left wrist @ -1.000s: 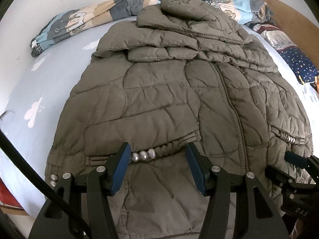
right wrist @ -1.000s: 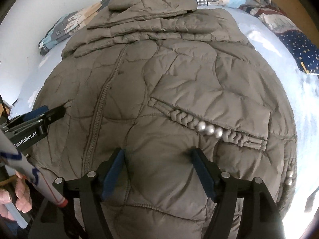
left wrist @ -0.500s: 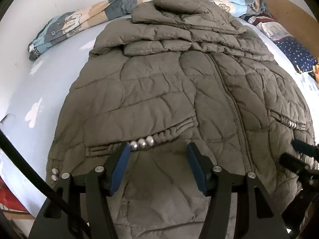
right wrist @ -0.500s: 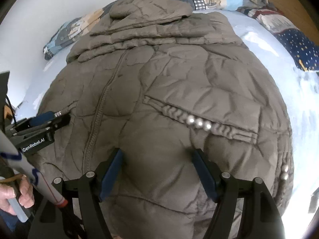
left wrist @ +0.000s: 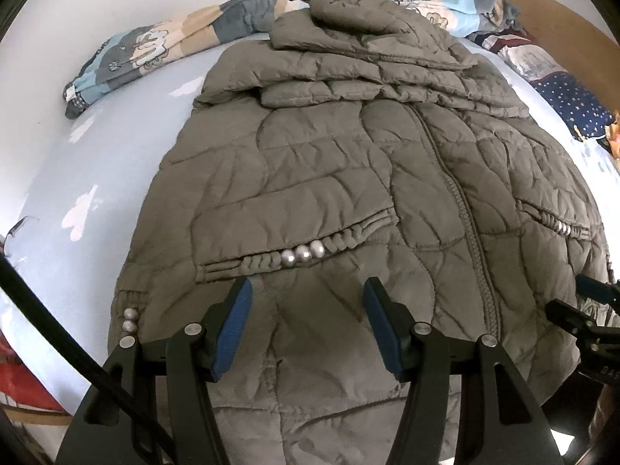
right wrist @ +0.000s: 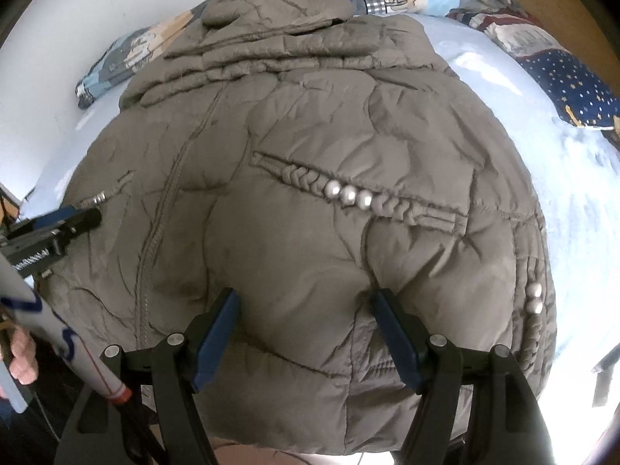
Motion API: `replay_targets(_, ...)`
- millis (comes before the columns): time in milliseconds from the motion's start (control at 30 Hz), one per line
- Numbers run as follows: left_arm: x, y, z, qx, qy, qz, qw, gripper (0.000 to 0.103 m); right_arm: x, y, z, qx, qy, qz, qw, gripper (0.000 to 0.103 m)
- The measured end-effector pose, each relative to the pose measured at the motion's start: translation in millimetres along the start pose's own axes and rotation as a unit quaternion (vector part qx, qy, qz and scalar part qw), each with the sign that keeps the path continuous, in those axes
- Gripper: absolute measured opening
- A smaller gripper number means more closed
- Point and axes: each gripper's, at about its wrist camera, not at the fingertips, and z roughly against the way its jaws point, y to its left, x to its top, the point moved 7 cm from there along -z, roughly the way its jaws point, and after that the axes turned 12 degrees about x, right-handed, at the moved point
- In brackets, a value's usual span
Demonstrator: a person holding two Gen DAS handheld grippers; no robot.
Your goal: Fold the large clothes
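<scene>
A large olive-grey quilted jacket (left wrist: 329,178) lies front up on a light blue bed, its sleeves folded across the chest below the hood; it also fills the right wrist view (right wrist: 310,193). My left gripper (left wrist: 308,298) is open and hovers over the lower left front, just below the pocket with three silver beads (left wrist: 302,254). My right gripper (right wrist: 304,302) is open with both fingertips pressed into the padding near the hem, below the right pocket beads (right wrist: 348,195). Each gripper shows at the edge of the other's view.
A patterned blue and beige quilt (left wrist: 155,50) is bunched along the wall behind the hood. A starry dark blue cloth (left wrist: 573,104) lies at the right by the wooden headboard (left wrist: 562,19). The bed's near edge runs under the hem.
Both grippers have drawn back toward the hem, so the pockets sit farther from the fingertips. The jacket has not moved.
</scene>
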Motion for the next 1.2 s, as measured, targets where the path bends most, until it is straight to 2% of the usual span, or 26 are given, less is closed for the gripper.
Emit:
replay_targets(133,-12,3,-4,-0.001,0.009,0.007,0.9999,0.059,0,-1,3,0.005,-0.003,-0.003,1.0,0.076)
replay_targets(300,-23,4,-4,-0.001,0.001,-0.007,1.0,0.061,-2,-4,14,0.013,-0.016,-0.014,1.0,0.076)
replay_targets(500,-28,6,-1,-0.006,-0.009,-0.019,0.9998,0.062,-7,-4,11,0.011,-0.01,-0.015,1.0,0.076)
replay_targets(867,-40,26,4,-0.033,-0.004,0.014,0.9994,0.062,-11,-10,19,0.019,-0.028,-0.035,0.999,0.076)
replay_targets(1067,-42,23,-1,-0.027,0.0,0.007,0.9996,0.064,-15,-10,9,0.001,-0.019,-0.019,1.0,0.077)
replay_targets(1200,-43,21,-4,-0.021,0.0,-0.001,0.9998,0.066,-17,-12,6,0.004,-0.017,-0.021,1.0,0.077)
